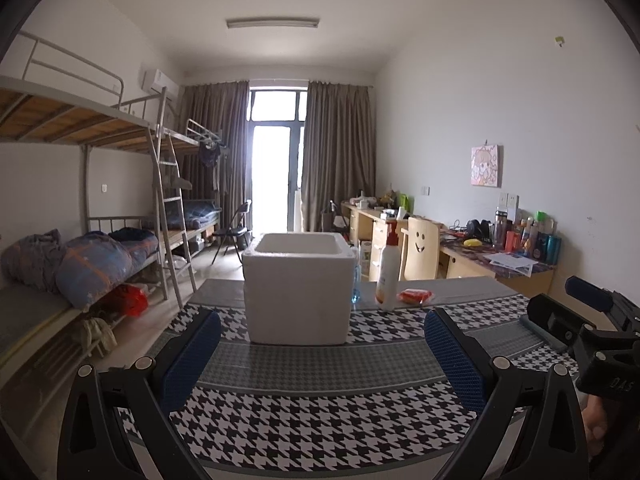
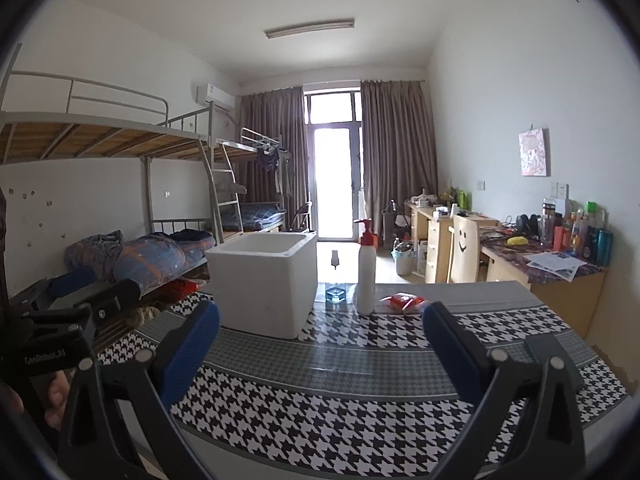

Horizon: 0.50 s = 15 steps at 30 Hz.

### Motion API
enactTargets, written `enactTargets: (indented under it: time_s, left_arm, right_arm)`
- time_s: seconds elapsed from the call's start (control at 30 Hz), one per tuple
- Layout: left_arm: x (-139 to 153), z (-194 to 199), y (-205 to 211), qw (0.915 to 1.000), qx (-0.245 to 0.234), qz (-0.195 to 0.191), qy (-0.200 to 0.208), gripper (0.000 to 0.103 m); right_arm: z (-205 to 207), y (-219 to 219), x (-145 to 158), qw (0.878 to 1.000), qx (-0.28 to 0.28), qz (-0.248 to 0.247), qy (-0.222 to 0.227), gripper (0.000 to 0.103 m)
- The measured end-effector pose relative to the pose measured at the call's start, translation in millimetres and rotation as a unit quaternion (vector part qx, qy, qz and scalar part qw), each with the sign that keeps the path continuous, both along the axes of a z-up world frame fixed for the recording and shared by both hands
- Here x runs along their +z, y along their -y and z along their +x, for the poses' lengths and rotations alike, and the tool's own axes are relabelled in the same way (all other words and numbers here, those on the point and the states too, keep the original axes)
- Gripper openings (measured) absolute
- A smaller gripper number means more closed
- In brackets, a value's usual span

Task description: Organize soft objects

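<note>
A white foam box [image 1: 298,284] [image 2: 264,284] stands open-topped on the houndstooth table cloth [image 1: 320,420] [image 2: 340,412]. Right of it lies a soft red packet [image 1: 416,296] [image 2: 402,302] beside a white pump bottle [image 1: 388,268] [image 2: 366,276]. A dark grey flat pad [image 2: 554,360] [image 1: 542,330] rests at the table's right side. My left gripper [image 1: 323,316] is open and empty, facing the box. The right gripper [image 2: 322,312] is also open and empty, aimed between the box and the bottle. Both hover short of every object.
A small glass bottle with blue liquid [image 2: 335,290] stands behind the box. Bunk beds with bedding [image 1: 96,264] line the left wall. A desk with bottles [image 2: 560,248] and a wooden chair [image 2: 464,252] stand at the right. A hand [image 2: 56,396] holds the left gripper's handle.
</note>
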State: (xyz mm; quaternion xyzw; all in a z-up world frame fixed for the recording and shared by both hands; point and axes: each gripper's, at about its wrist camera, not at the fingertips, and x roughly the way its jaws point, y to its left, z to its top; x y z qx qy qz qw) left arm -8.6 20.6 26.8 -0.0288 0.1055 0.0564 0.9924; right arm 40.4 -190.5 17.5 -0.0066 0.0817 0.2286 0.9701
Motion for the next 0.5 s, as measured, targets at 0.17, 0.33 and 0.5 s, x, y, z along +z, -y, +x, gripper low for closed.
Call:
enactTargets:
  time_s: [0.17, 0.33, 0.5]
  left_arm:
    - [-7, -2, 2, 1.0, -0.001, 0.003, -0.001, 0.102]
    - [-11, -1, 1, 1.0, -0.008, 0.001, -0.005, 0.102]
    - [-17, 0, 1, 0.9999, -0.008, 0.005, -0.006, 0.102]
  right_arm:
    - [1, 5, -5, 1.0, -0.001, 0.009, -0.013, 0.102]
    - [-2, 6, -14, 1.0, -0.01, 0.011, -0.012, 0.102]
    - [-2, 7, -23, 1.0, -0.025, 0.01, -0.009, 0.102]
